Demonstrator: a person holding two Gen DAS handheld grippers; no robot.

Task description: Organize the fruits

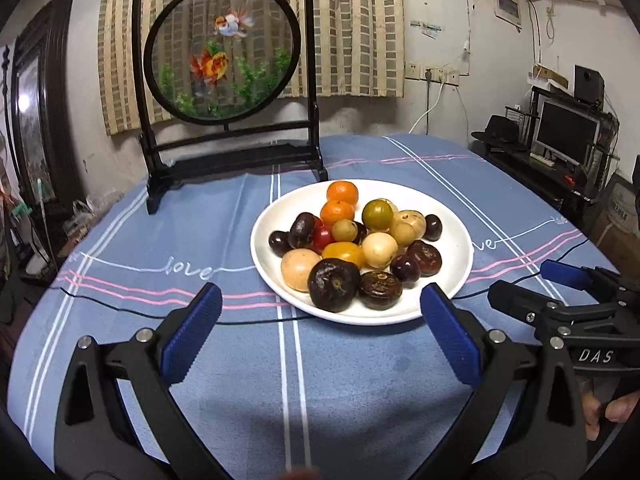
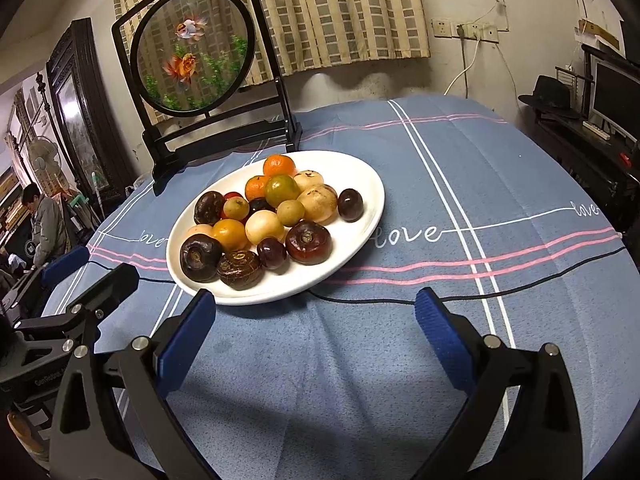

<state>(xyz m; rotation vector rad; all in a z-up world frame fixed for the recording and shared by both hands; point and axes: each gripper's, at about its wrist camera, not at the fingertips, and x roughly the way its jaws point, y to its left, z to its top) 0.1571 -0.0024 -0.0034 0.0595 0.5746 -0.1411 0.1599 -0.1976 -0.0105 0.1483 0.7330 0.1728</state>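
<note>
1. a blue striped tablecloth (image 1: 224, 344) covers the table; a goldfish screen (image 1: 222, 50) stands behind
2. all fruits (image 1: 352, 248) sit heaped on the white plate (image 1: 460, 256); none lies loose
3. left gripper (image 1: 320, 312) and right gripper (image 2: 316, 312) both gape, holding nothing
4. this fits either gathering finished or sorting ahead

Table (image 1: 120, 248) covered by blue striped cloth with "love" lettering. On it: white plate (image 1: 456, 248) of mixed fruit mid-table, black-framed goldfish screen (image 1: 224, 80) standing behind it. Both upright, apart.
</note>
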